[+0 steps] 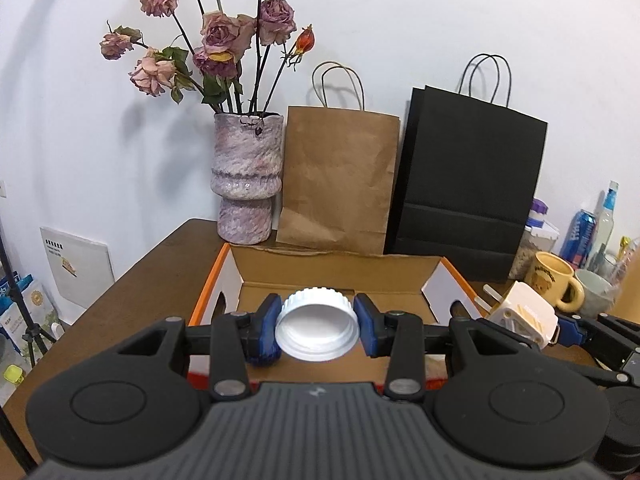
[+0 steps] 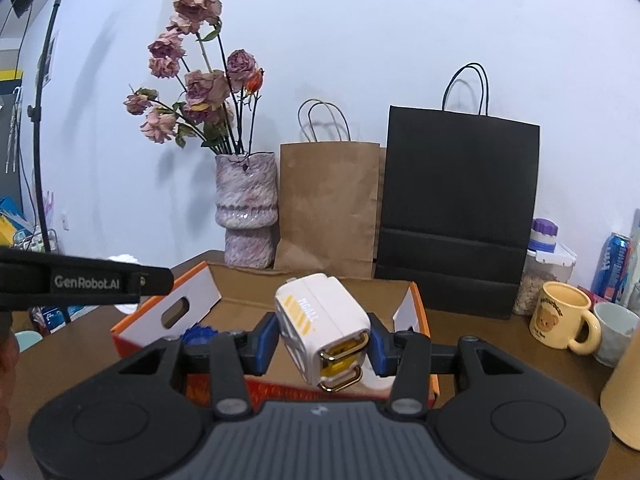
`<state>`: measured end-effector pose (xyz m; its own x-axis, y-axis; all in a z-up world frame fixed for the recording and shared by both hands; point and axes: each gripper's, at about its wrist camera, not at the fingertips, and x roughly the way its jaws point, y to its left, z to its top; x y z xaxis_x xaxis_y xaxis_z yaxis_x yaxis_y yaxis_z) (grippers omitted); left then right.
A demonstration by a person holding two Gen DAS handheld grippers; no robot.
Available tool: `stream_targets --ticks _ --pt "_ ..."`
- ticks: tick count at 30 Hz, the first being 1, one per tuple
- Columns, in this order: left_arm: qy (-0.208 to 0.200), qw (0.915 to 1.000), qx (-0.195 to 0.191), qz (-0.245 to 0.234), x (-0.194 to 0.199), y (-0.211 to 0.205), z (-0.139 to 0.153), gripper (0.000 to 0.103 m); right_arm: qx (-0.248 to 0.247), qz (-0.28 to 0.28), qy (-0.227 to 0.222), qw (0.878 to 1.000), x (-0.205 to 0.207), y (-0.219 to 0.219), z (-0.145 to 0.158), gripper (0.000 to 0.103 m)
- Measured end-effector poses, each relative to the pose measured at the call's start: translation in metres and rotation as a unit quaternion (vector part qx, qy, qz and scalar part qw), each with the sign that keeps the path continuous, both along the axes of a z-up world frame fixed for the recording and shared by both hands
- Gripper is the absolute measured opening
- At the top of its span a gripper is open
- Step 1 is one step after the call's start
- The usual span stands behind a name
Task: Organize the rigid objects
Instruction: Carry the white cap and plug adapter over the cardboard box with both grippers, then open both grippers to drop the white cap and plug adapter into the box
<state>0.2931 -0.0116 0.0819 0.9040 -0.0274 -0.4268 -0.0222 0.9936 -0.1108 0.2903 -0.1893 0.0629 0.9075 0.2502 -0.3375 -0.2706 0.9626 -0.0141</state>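
Two tongs, white cap [image 1: 317, 327] and charger [image 2: 324, 330] clamped

Your left gripper [image 1: 317, 330] pinches a ridged white plastic cap [image 1: 317, 326], smooth inside; your right gripper [image 2: 322, 344] clamps a glossy white plastic adapter [image 2: 322, 326] with brassy metal clips. Below you: corrugated cardboard box [image 2: 416, 312], orange-printed outside, on a matt brown wood-look table [image 1: 152, 272]. Behind: creased kraft paper bag [image 1: 338, 184], matt black paper bag [image 1: 468, 176], glazed mottled vase [image 1: 246, 184].
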Motion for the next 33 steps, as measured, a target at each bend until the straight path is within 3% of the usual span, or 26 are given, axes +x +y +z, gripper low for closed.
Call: stream_targets --ticks 7,17,27,33 --pt "-0.003 0.9997 -0.017 0.017 0.031 0.007 -0.004 0.041 0.005 -0.004 0.013 1.000 0.040 0.005 -0.001 0.045" --pt "0.024 0.9987 -0.020 0.039 0.075 0.018 -0.014 0.041 0.007 0.008 0.039 0.999 0.090 0.015 -0.011 0.045" --pt "0.079 0.9959 0.000 0.043 0.107 0.026 -0.048 0.041 0.001 0.008 0.087 0.996 0.118 0.019 -0.039 0.045" --pt "0.091 0.9946 0.011 0.049 0.113 0.031 -0.058 0.041 -0.004 0.001 0.104 0.995 0.124 0.017 -0.053 0.045"
